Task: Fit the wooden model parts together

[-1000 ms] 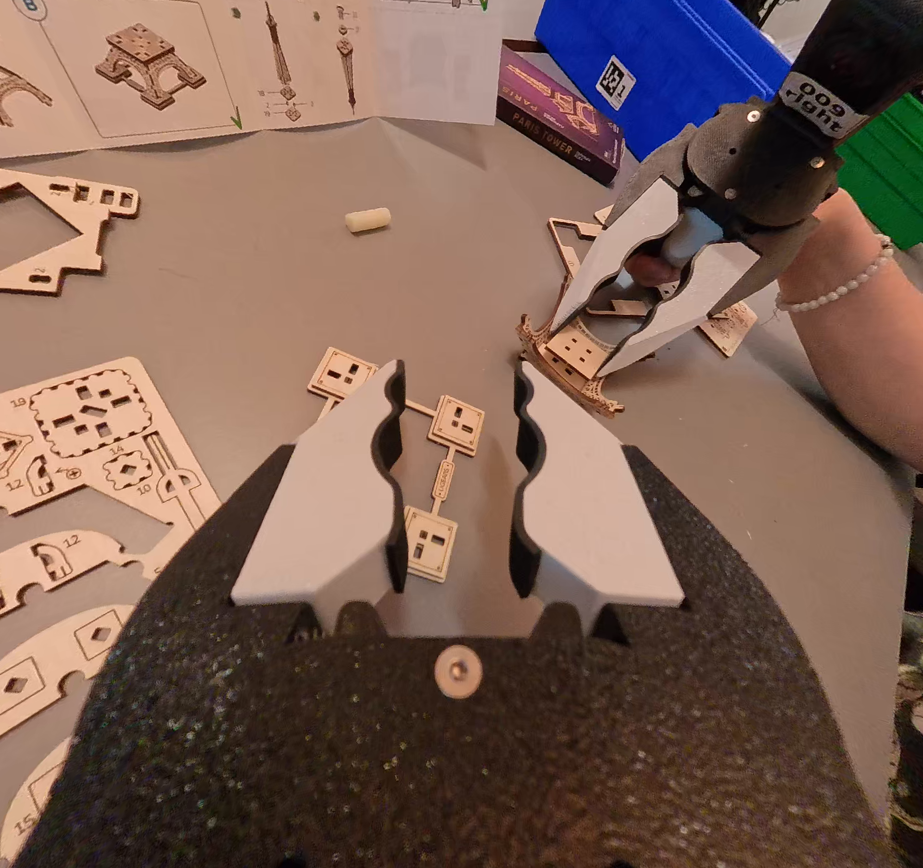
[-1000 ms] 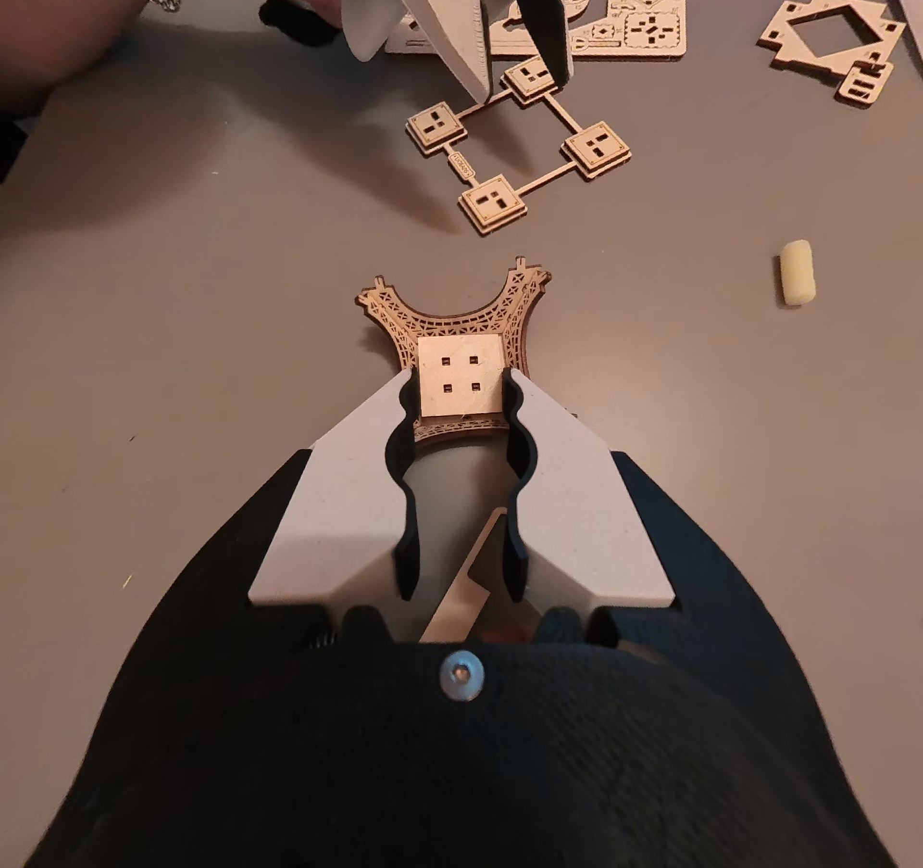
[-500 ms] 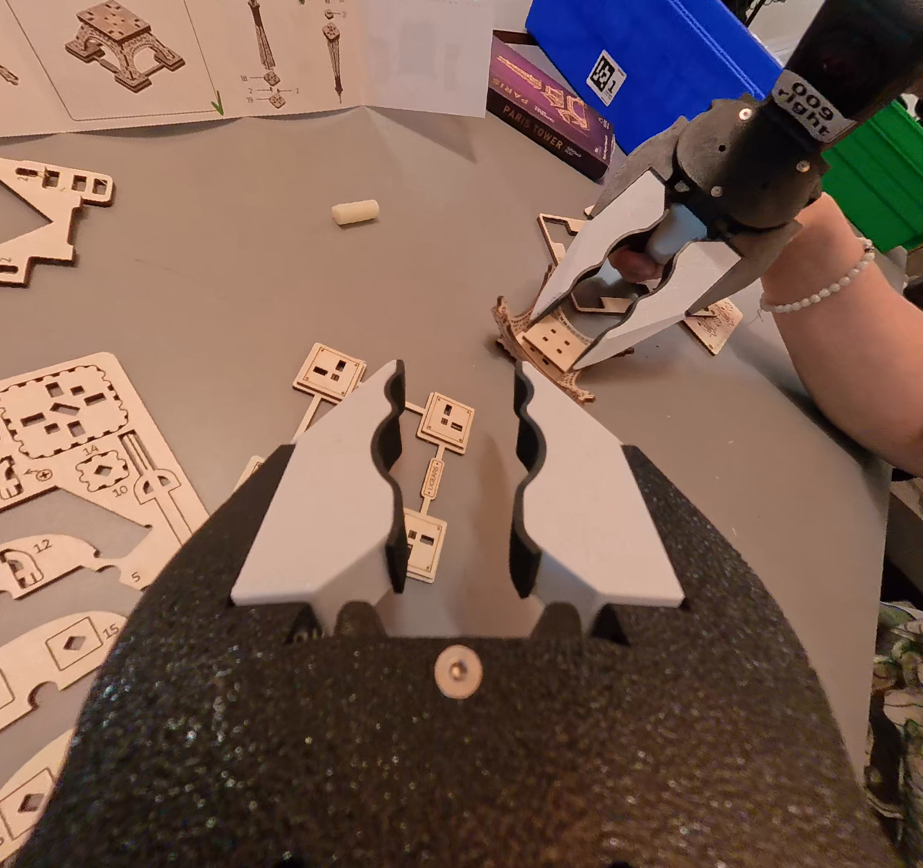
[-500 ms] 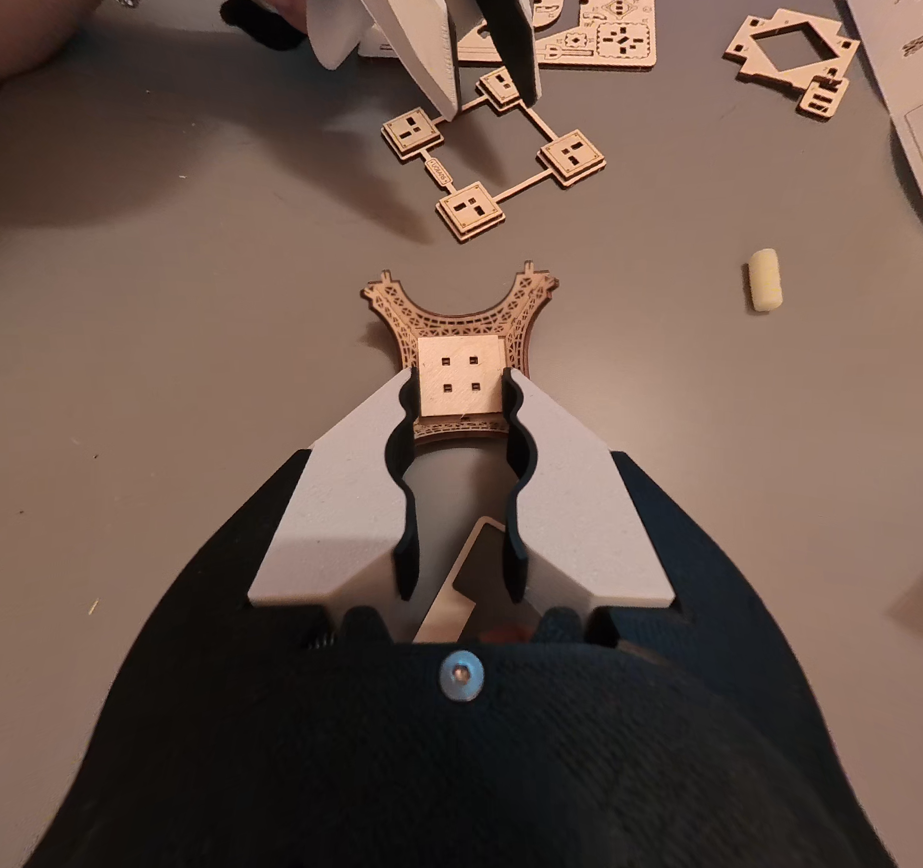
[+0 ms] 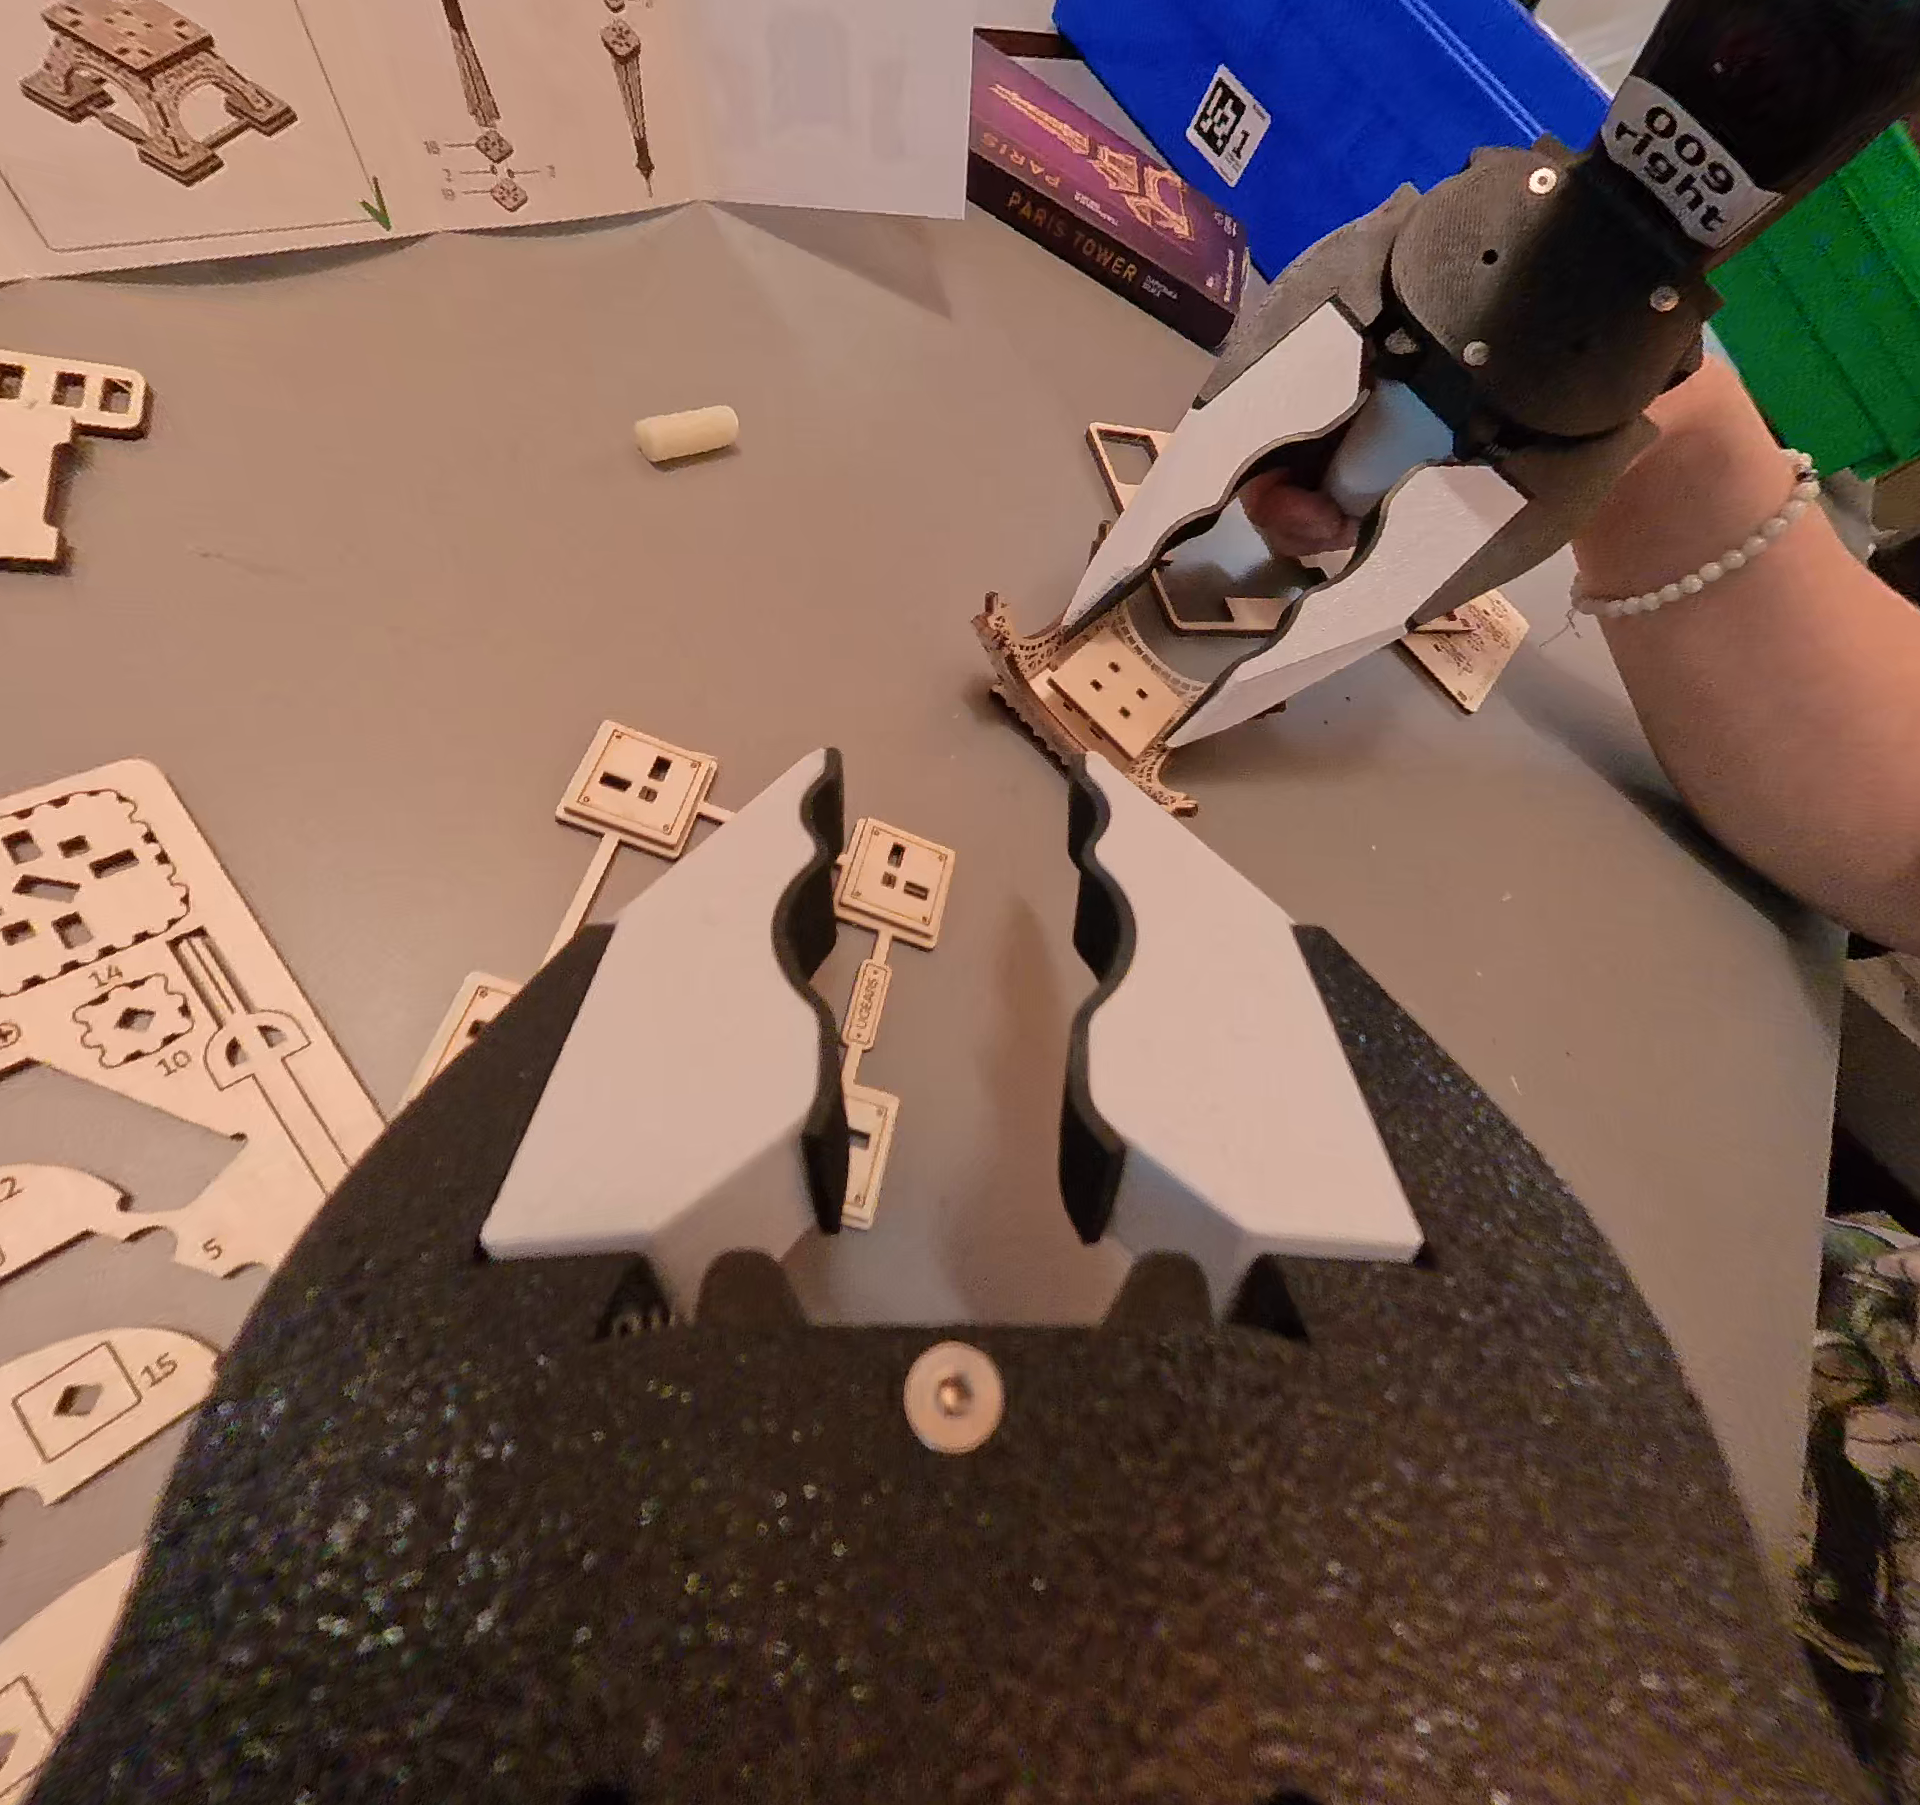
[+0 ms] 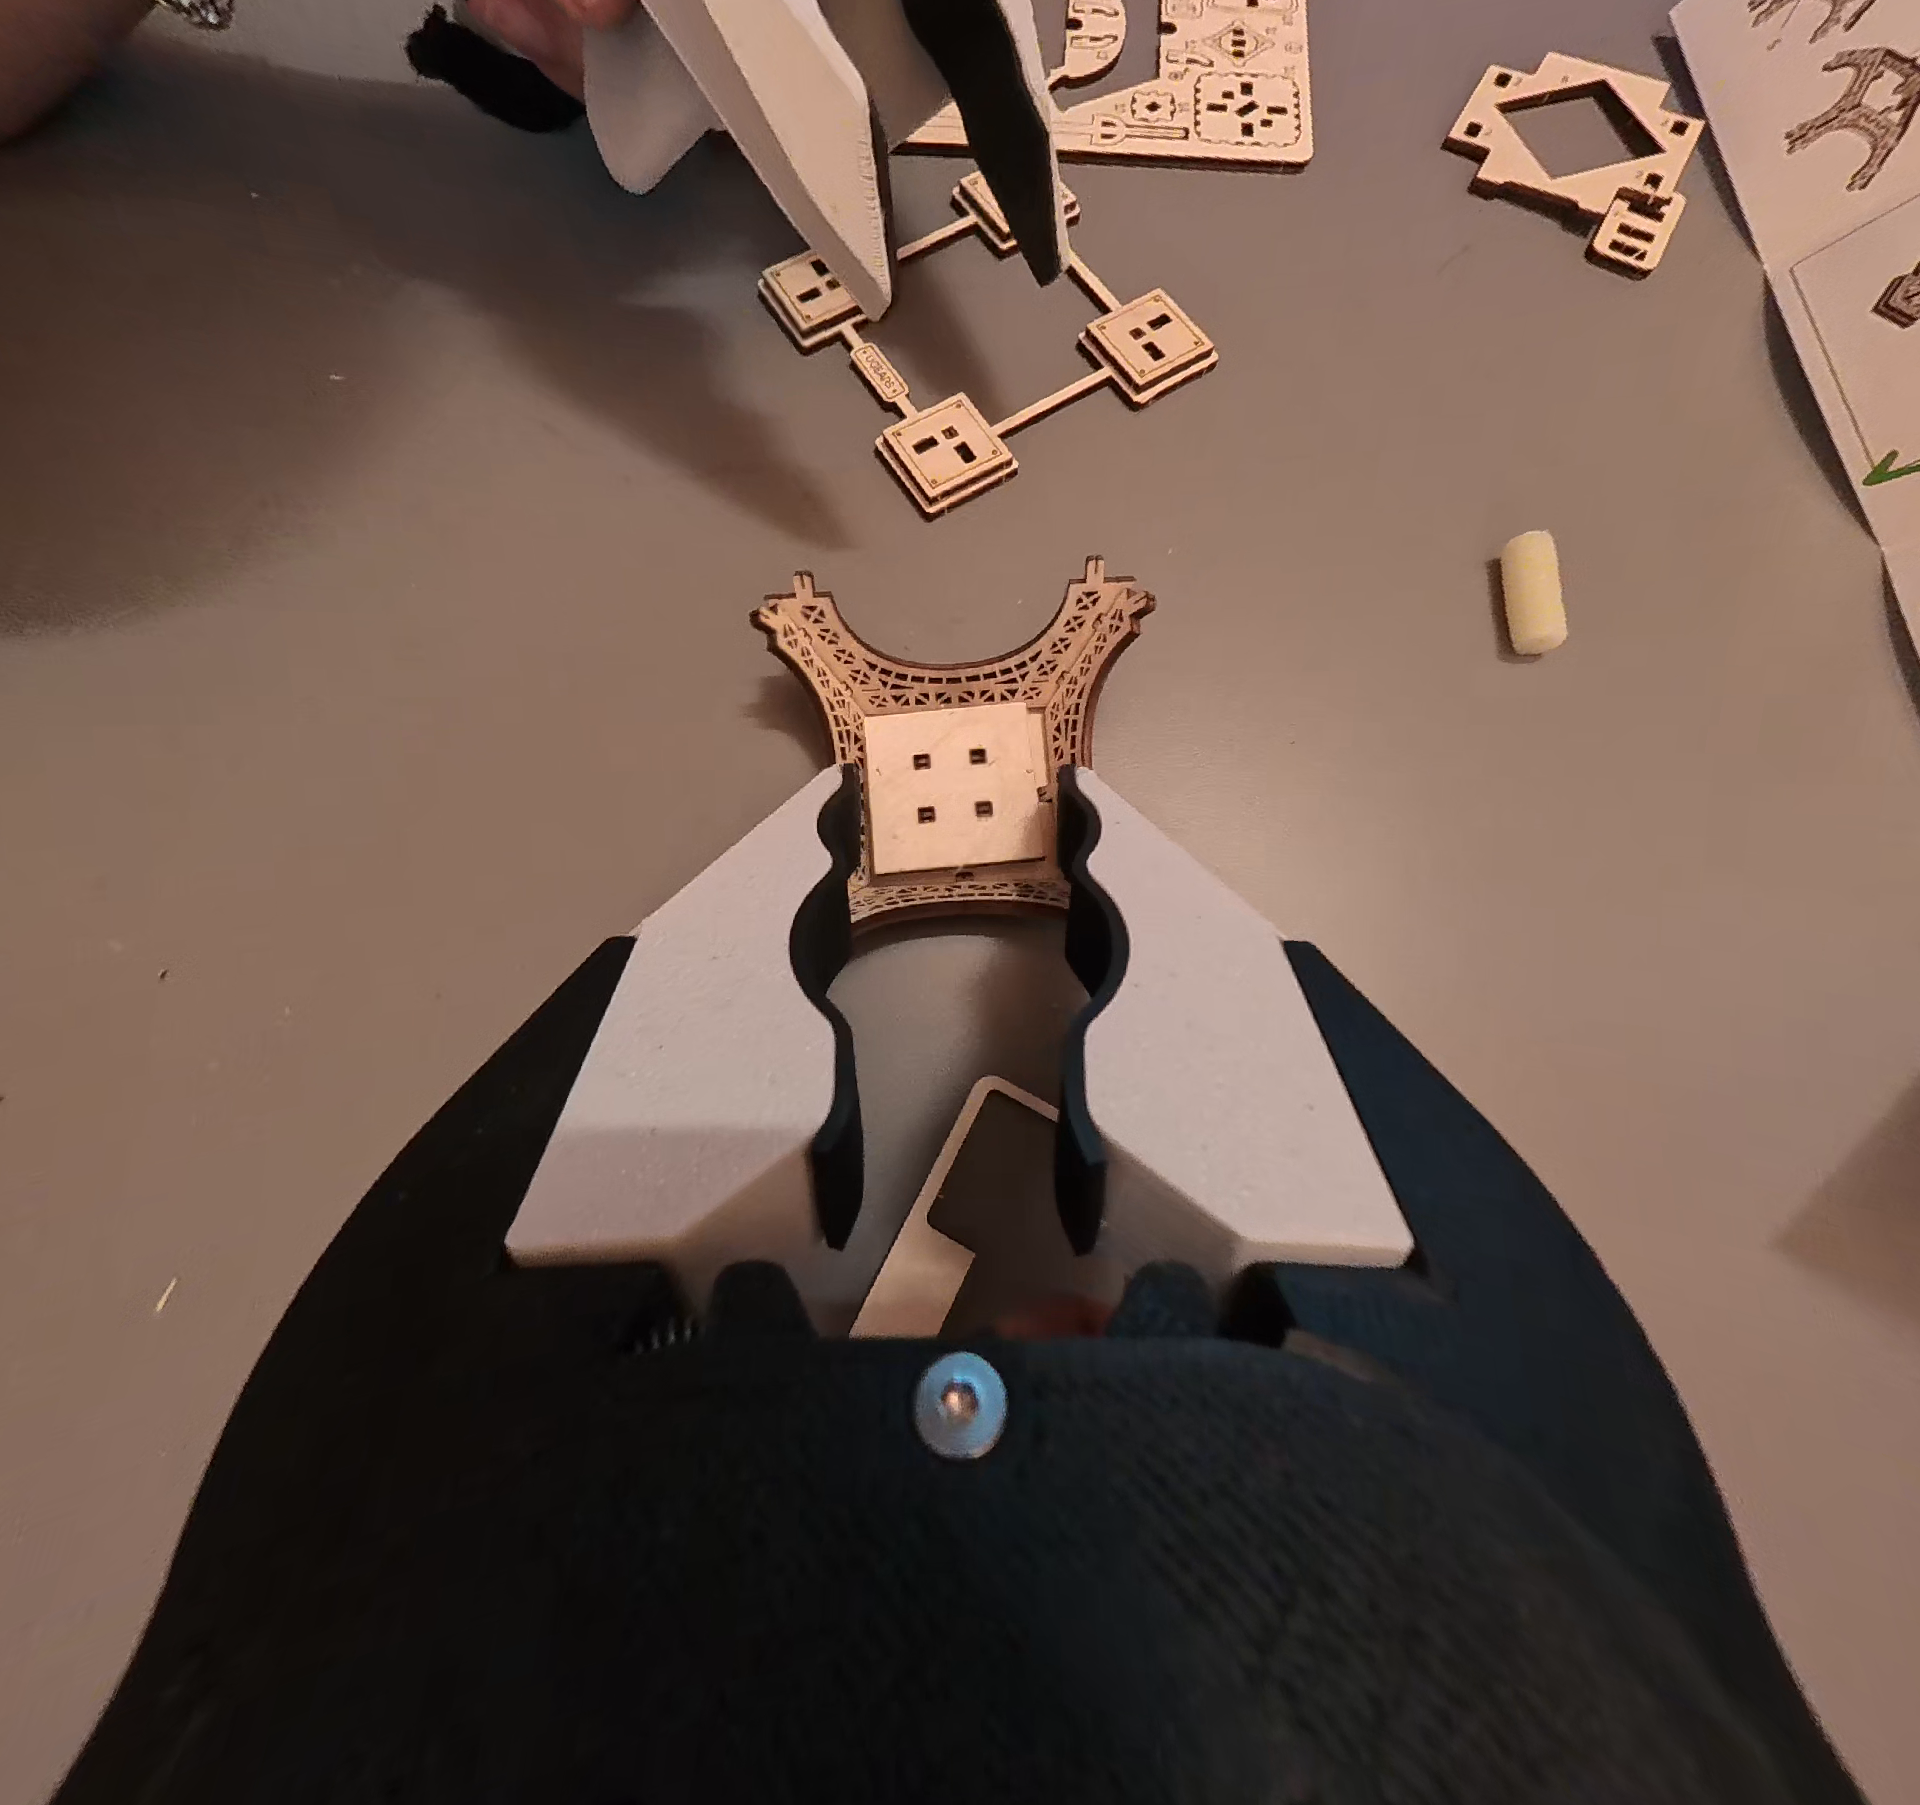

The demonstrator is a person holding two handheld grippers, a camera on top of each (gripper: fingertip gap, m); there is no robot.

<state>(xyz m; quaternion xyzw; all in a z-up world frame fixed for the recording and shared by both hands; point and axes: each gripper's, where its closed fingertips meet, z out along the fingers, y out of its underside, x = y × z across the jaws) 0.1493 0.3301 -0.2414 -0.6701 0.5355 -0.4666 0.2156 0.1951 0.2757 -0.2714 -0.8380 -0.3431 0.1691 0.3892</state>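
My right gripper (image 6: 956, 781) is shut on a wooden tower base (image 6: 951, 695), a lattice-arched piece with a square four-hole plate on top. The fingers clamp the plate's sides, and the base's far feet touch the grey table. In the left wrist view the right gripper (image 5: 1127, 675) holds the tower base (image 5: 1101, 690) at a tilt. My left gripper (image 5: 956, 789) is open and empty, just above a flat wooden frame of several linked square pads (image 5: 894, 882). In the right wrist view the left gripper (image 6: 956, 269) straddles the far corner of the pad frame (image 6: 945, 451).
Cut-out wooden sheets (image 5: 104, 924) lie at the left. A folded instruction sheet (image 5: 468, 41), purple box (image 5: 1101, 197), blue bin (image 5: 1299, 72) and green bin (image 5: 1829, 342) stand behind. A small foam cylinder (image 6: 1532, 592) and a hollow wooden offcut (image 6: 1569, 155) lie nearby. A person's forearm (image 5: 1766, 695) crosses the right. The gap from one gripper's tips to the other's is roughly 9 cm. The small foam cylinder (image 6: 1532, 592) lies around 11 cm away from my right fingertips. Look for it in the left wrist view (image 5: 696, 428) too.
My left gripper has come down closer to the pad frame and shifted a little right, still open. The right gripper keeps its hold on the tower base, nudged slightly toward the frame.
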